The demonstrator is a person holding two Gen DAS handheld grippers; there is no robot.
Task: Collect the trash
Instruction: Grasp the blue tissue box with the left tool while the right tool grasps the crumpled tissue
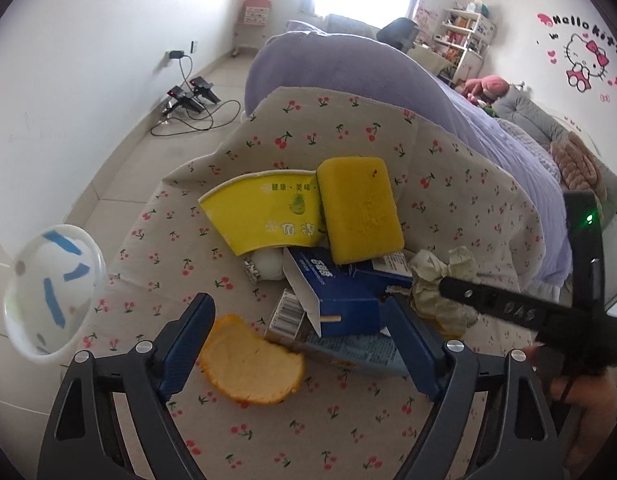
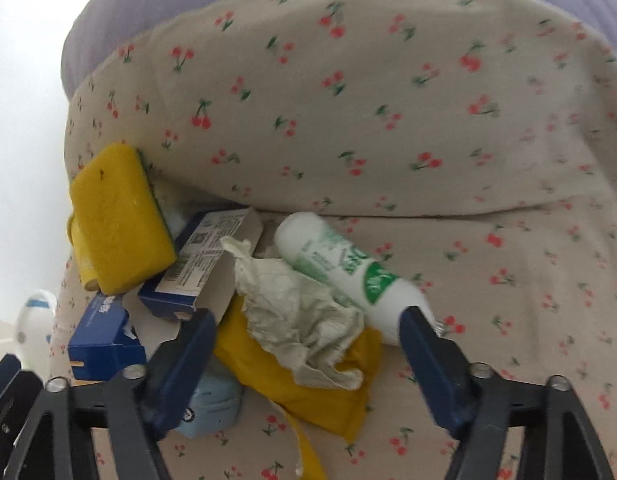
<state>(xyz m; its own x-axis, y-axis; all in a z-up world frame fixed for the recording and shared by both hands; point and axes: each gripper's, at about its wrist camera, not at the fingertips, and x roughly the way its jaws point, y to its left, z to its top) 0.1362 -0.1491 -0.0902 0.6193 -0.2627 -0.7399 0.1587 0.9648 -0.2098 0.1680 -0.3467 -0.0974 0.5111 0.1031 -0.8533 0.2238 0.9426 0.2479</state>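
A heap of trash lies on a cherry-print cloth [image 1: 348,132]: a yellow sponge [image 1: 358,208], a flattened yellow paper cup [image 1: 260,212], a blue carton [image 1: 332,292], an orange peel [image 1: 252,364], crumpled paper [image 1: 436,280]. My left gripper [image 1: 298,322] is open, its fingers either side of the peel and carton. My right gripper [image 2: 308,328] is open over crumpled paper [image 2: 296,312], beside a white and green bottle [image 2: 344,268] and a yellow wrapper [image 2: 320,392]. The sponge [image 2: 116,216] shows at the left.
A white bin [image 1: 48,280] with blue marks stands at the left, off the cloth. A purple blanket [image 1: 348,64] lies behind the cloth. Chargers and cables [image 1: 188,100] lie on the floor by the wall. The right gripper's body [image 1: 548,312] reaches in from the right.
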